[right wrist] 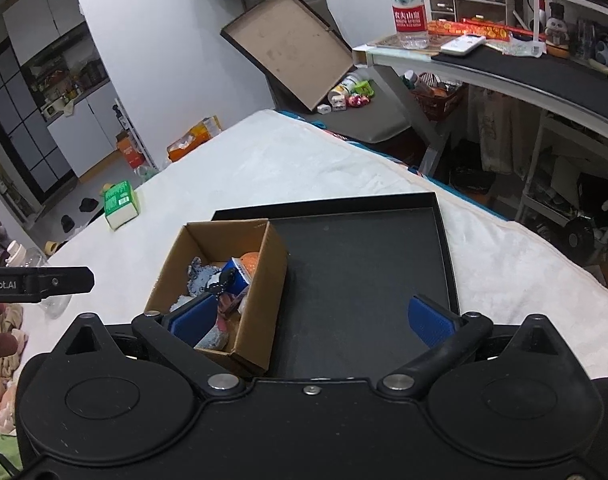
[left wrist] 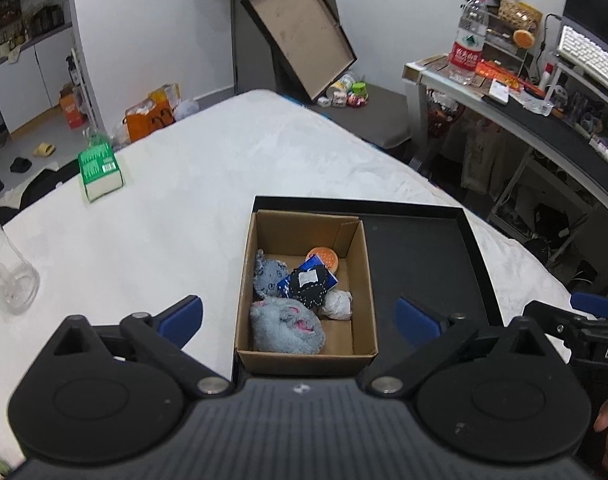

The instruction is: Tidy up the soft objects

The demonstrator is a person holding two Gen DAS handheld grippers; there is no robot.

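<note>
A brown cardboard box (left wrist: 354, 248) stands in the left part of a black tray (left wrist: 424, 248) on the white bed. In it lie a grey-pink plush (left wrist: 286, 328), a grey patterned soft toy (left wrist: 268, 274), a black dotted pouch (left wrist: 310, 288), a blue packet (left wrist: 331, 278), an orange round thing (left wrist: 324, 258) and a white crumpled wad (left wrist: 338, 304). My left gripper (left wrist: 300, 316) is open and empty, above the box's near end. My right gripper (right wrist: 312, 320) is open and empty over the tray (right wrist: 364, 264), its left finger (right wrist: 194, 318) over the box (right wrist: 260, 280).
A green carton (left wrist: 100, 172) lies on the bed at the left and a clear glass jar (left wrist: 8, 276) stands near the left edge. A desk (right wrist: 504, 68) with a water bottle (right wrist: 408, 4) stands at the right. The bed's edges drop to a cluttered floor.
</note>
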